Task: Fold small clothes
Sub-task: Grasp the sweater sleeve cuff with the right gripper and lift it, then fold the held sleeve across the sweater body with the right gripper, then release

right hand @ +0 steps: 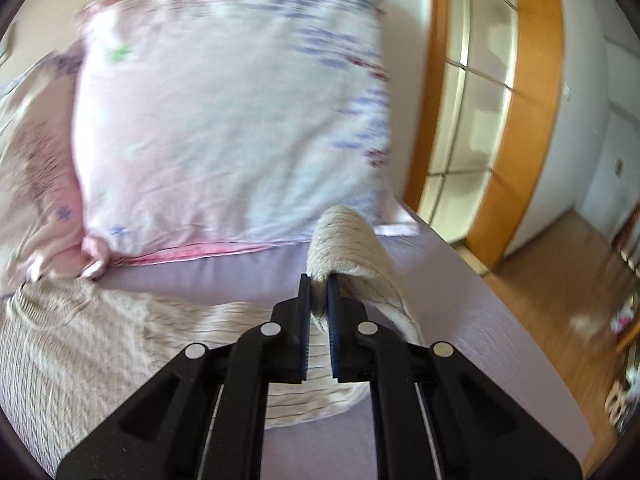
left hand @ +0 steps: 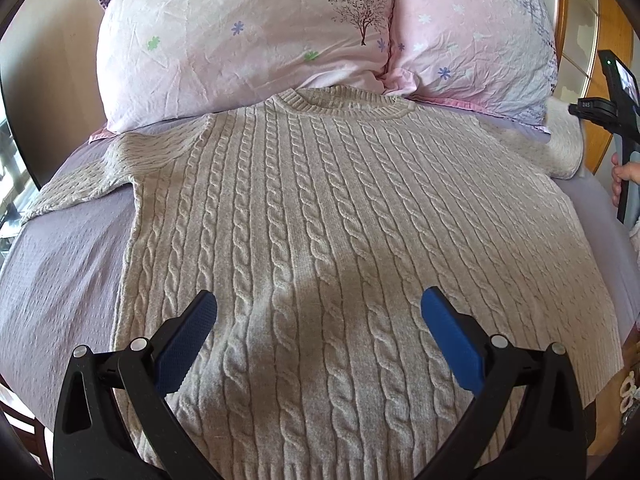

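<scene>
A beige cable-knit sweater [left hand: 320,220] lies flat, front up, on the lilac bed sheet [left hand: 60,272], its collar toward the pillows. My left gripper [left hand: 319,304] is open and empty, hovering above the sweater's lower middle. My right gripper [right hand: 319,284] is shut on the sweater's right sleeve [right hand: 344,240] and holds it lifted off the bed; the sleeve drapes over the fingers. The sweater body shows in the right wrist view [right hand: 80,352] at the lower left. The right gripper's body [left hand: 616,108] shows at the right edge of the left wrist view.
Two pink flowered pillows [left hand: 240,40] [left hand: 480,48] stand at the head of the bed. A wooden-framed glass door [right hand: 500,100] and wood floor [right hand: 560,280] lie to the right of the bed. Small items lie on the floor [right hand: 624,316].
</scene>
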The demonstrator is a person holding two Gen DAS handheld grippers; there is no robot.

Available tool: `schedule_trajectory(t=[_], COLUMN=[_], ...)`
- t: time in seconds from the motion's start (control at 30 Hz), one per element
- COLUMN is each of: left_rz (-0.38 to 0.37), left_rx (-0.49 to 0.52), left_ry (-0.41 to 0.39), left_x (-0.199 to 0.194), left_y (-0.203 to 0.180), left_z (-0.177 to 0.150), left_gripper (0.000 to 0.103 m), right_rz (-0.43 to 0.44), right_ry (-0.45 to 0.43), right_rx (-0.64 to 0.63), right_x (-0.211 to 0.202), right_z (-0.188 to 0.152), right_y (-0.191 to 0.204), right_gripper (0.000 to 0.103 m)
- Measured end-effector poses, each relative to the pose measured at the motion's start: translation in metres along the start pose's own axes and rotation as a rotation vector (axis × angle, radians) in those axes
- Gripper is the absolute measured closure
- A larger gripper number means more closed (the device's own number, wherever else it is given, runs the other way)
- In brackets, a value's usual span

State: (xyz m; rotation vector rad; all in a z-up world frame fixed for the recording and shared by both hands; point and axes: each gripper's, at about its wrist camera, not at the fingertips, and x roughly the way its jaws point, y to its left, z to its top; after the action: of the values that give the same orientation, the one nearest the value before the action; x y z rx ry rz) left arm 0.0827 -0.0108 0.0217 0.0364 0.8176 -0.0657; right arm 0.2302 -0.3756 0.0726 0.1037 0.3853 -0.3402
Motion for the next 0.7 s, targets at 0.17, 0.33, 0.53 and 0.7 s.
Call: schedule_trajectory(t=[0.17,0.33,0.53,0.7], left_rz=[-0.004,-0.012,-0.018,-0.018], left_rx=[-0.007,-0.012,-0.022,-0.033], left_ry=[-0.003,-0.004,-0.008,-0.013], left_x=[-0.001,-0.002,-0.004,-0.008], left_y=[0.003,0.005,0.010,0.017], left_z=[0.000,-0.001,-0.002,-0.004], left_gripper=[0.001,0.001,0.001,0.001], right_rz=[0.079,0.201,0.455,0.552], right_ry=[-0.019,-0.032,0.159,0.299], right_rx=[-0.064,-0.121,-0.228,-0.064], right_x=[-0.019,-0.042,-0.043,-0.026], right_z=[0.000,-0.005,-0.057,-0.072], right_y=[0.041,0.087,0.154,0.144], right_gripper=[0.096,0.095,0.091,0.042])
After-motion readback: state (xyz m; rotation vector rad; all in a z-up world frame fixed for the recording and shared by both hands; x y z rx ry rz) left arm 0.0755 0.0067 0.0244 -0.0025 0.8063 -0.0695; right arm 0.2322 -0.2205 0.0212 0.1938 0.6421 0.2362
